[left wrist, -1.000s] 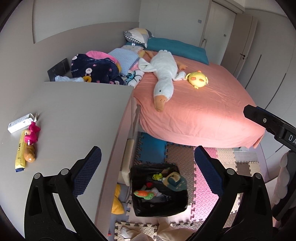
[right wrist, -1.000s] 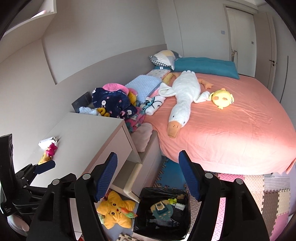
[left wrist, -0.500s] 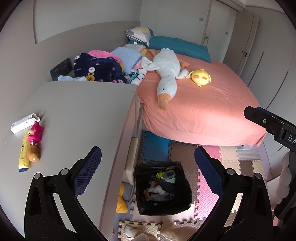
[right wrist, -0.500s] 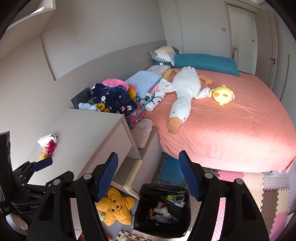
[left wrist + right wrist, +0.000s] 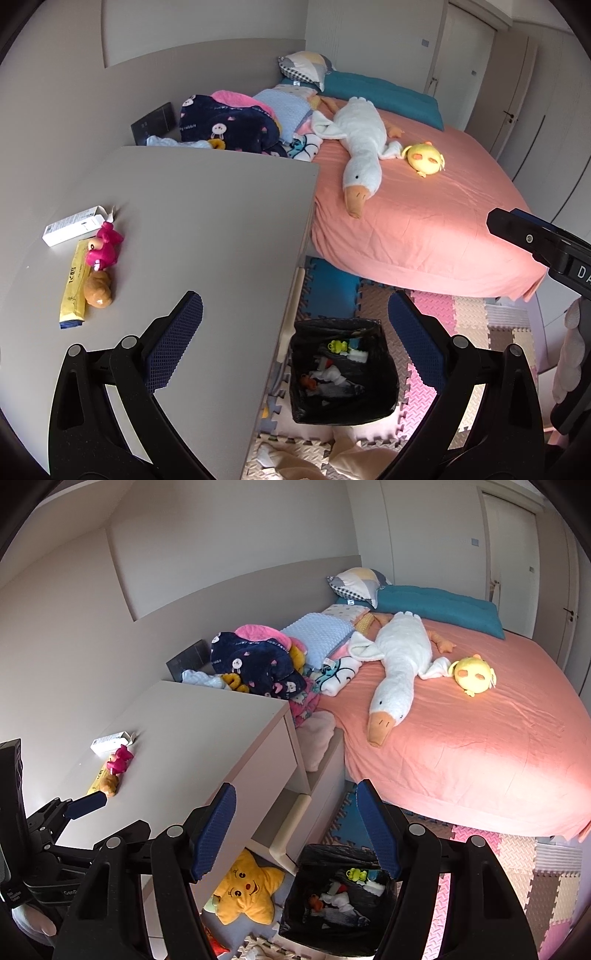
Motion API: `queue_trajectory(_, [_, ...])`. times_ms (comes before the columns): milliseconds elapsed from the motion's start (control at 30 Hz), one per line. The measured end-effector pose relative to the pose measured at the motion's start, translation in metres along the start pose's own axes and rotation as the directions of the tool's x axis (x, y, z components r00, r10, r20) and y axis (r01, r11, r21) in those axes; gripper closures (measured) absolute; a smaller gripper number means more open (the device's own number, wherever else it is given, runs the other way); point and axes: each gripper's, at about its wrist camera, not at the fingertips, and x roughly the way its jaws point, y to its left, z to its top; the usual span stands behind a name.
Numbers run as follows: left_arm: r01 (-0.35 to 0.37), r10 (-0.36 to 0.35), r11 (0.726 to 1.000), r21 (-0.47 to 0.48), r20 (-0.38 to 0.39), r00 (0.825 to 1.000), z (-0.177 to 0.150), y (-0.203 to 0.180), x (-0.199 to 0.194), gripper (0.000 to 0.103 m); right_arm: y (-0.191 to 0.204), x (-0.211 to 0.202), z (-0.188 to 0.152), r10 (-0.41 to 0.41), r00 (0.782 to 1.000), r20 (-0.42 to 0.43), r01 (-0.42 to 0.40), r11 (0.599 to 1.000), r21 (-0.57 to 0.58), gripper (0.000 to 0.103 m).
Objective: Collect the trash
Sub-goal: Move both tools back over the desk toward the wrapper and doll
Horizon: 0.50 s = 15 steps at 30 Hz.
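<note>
A black-lined trash bin (image 5: 384, 402) with several scraps inside stands on the foam floor beside the grey desk (image 5: 207, 229); it also shows in the right wrist view (image 5: 295, 915). On the desk lie a white box (image 5: 72, 225), a yellow wrapper (image 5: 74, 291), a pink toy (image 5: 103, 247) and a brown toy (image 5: 98, 293). My left gripper (image 5: 295, 339) is open and empty, above the desk edge and bin. My right gripper (image 5: 295, 834) is open and empty, above the bin.
A bed (image 5: 424, 221) with a pink sheet holds a white goose plush (image 5: 362, 129) and a yellow plush (image 5: 424, 158). Clothes (image 5: 229, 125) pile at the desk's far end. A yellow star plush (image 5: 247, 893) lies under the desk.
Both grippers have risen and drawn back to the left; the bin looks smaller and lower, and more of the desk top shows. Both stay open and empty.
</note>
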Motion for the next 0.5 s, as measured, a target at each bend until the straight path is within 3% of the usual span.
queue_trajectory(500, [-0.091, 0.091, 0.991, -0.098, -0.006, 0.996, -0.010, 0.071, -0.012, 0.006, 0.069, 0.034, 0.008, 0.080, 0.996, -0.048, -0.083, 0.994, -0.077, 0.034])
